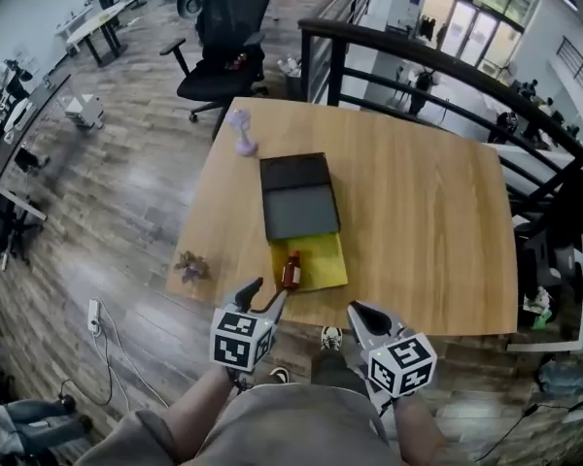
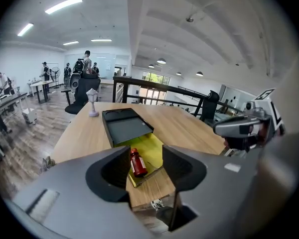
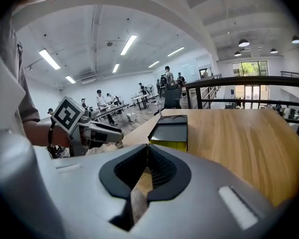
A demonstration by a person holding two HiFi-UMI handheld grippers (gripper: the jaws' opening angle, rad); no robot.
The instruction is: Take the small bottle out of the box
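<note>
A small red bottle (image 1: 291, 270) (image 2: 136, 163) with a dark cap lies in the yellow inner tray (image 1: 323, 260) (image 2: 153, 151) of a box. The tray is pulled out toward me from the dark sleeve (image 1: 296, 197) (image 2: 126, 126). My left gripper (image 1: 264, 297) (image 2: 145, 156) hovers at the table's front edge just short of the bottle. Its jaws are open and frame the bottle without touching it. My right gripper (image 1: 364, 314) (image 3: 147, 146) is at the front edge to the right of the tray, shut and holding nothing. The box (image 3: 172, 128) lies ahead of it.
The box sits on a wooden table (image 1: 418, 212). A purple figurine (image 1: 243, 132) stands at the far left corner and a small brownish clump (image 1: 191, 265) lies near the left front corner. Beyond the table are a black office chair (image 1: 223, 51) and a black railing (image 1: 418, 61).
</note>
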